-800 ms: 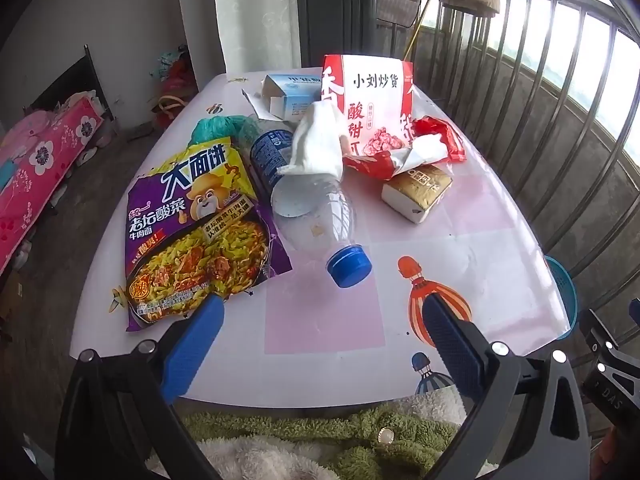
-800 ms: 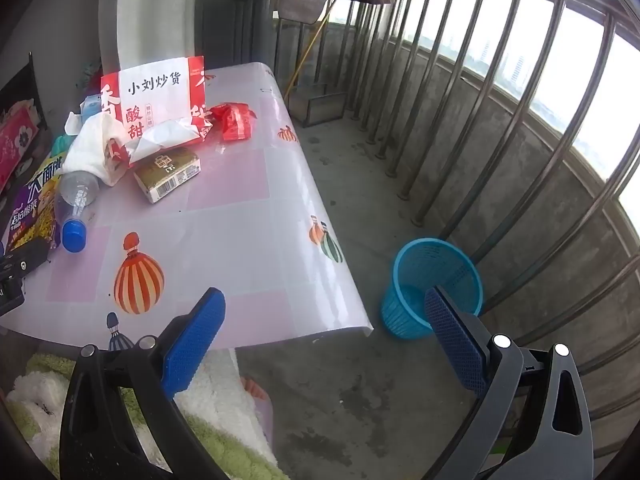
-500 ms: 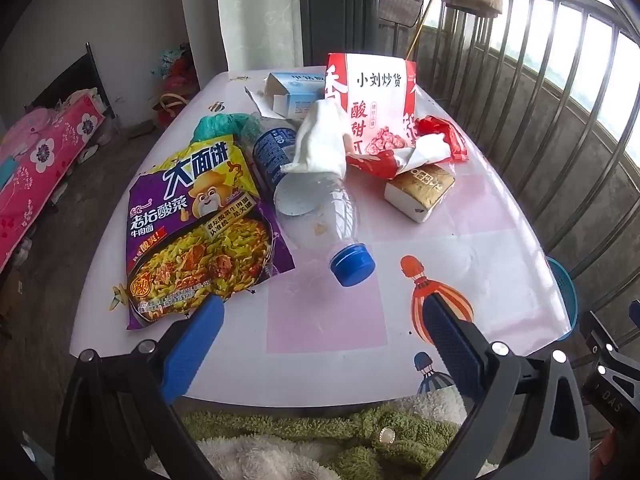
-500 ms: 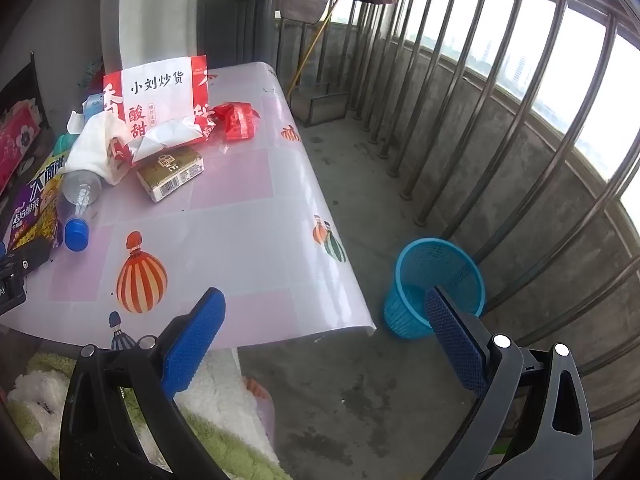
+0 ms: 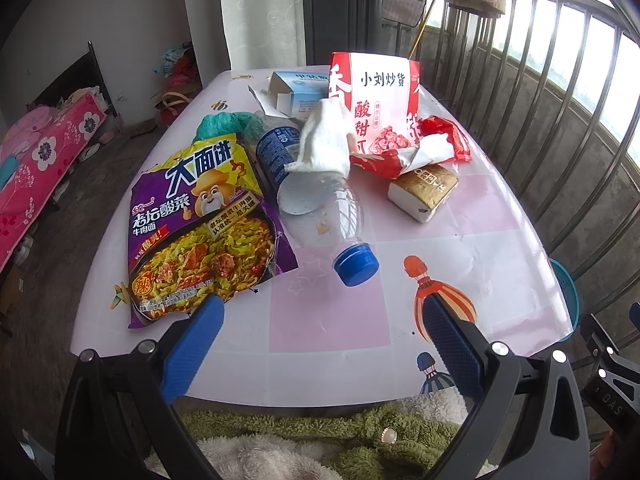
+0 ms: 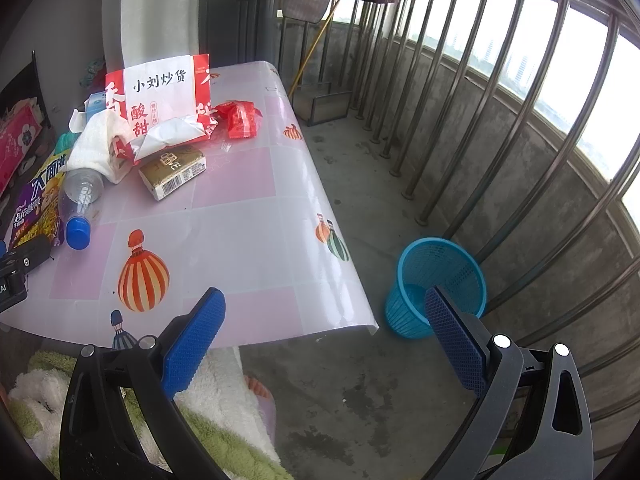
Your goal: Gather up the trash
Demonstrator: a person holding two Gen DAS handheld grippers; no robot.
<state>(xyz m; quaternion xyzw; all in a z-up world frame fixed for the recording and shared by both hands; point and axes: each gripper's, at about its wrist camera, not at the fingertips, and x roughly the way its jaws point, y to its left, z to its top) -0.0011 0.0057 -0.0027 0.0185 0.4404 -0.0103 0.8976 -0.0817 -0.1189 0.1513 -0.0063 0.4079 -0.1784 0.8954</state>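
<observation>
1. Table [image 5: 328, 328]: glossy, smooth plastic-looking cover, printed balloons.
2. Noodle packet [image 5: 200, 224]: shiny crinkled foil-plastic.
3. Bottle [image 5: 324, 208]: clear thin plastic, blue ribbed cap.
4. Tissue [image 5: 326, 140]: soft matt paper, possibly cloth.
5. Red-white bag [image 5: 376, 96]: matt paper.
6. Basket [image 6: 436, 284]: blue perforated plastic.
7. Railing [image 6: 472, 92]: brushed metal.
8. Floor [image 6: 360, 396]: rough stained concrete.
9. Gripper pads [image 5: 192, 352]: blue textured rubbery plastic.

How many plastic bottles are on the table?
2: a clear bottle with a blue cap lying mid-table, and a blue-labelled bottle behind it, partly under the white tissue. The pile may hide others.
</observation>
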